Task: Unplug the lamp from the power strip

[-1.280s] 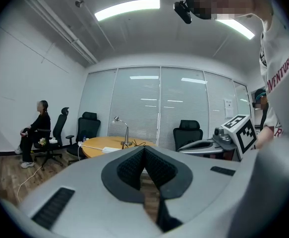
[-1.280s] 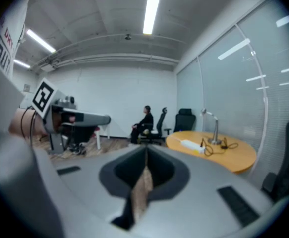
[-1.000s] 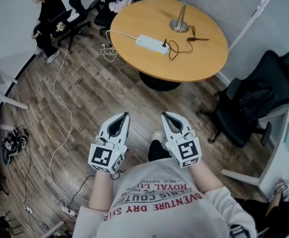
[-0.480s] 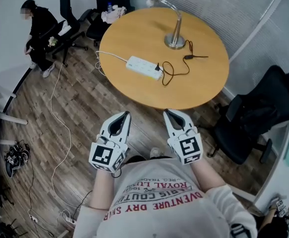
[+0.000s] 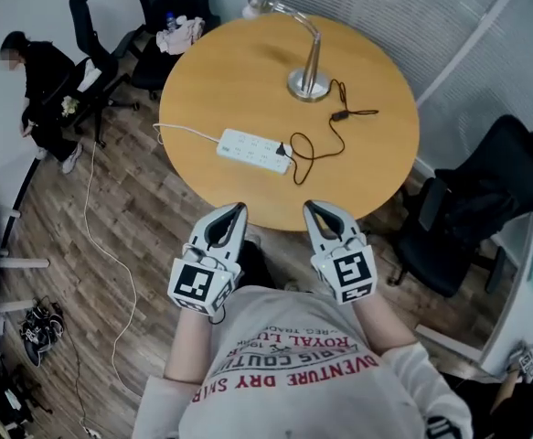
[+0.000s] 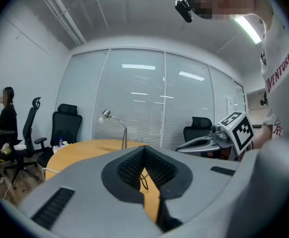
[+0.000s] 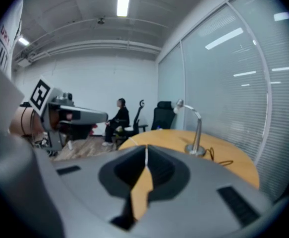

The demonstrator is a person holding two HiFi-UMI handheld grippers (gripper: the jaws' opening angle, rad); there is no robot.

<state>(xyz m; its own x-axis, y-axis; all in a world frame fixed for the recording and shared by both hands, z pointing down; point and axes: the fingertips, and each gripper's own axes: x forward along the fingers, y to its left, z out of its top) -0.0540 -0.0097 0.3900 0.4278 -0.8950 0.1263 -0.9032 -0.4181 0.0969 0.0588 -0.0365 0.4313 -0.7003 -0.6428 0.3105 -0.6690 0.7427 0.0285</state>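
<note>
A white power strip [image 5: 255,150] lies on the round wooden table [image 5: 211,80], with a black plug [image 5: 284,152] in its right end. The black cord [image 5: 316,142] loops from the plug to the base of the silver desk lamp [image 5: 308,82], which also shows in the left gripper view [image 6: 115,124] and the right gripper view [image 7: 195,129]. My left gripper [image 5: 236,208] and right gripper [image 5: 309,208] hover side by side just short of the table's near edge, both shut and holding nothing.
A white cable [image 5: 186,129] runs from the strip off the table's left edge to the floor. Black office chairs stand at the right [image 5: 485,199] and far left [image 5: 161,3]. A person [image 5: 37,80] sits at the far left. Blinds [image 5: 403,16] line the back wall.
The table, strip and lamp have come closer in the head view as I walked up. Both grippers now reach the table's near edge and stay shut.
</note>
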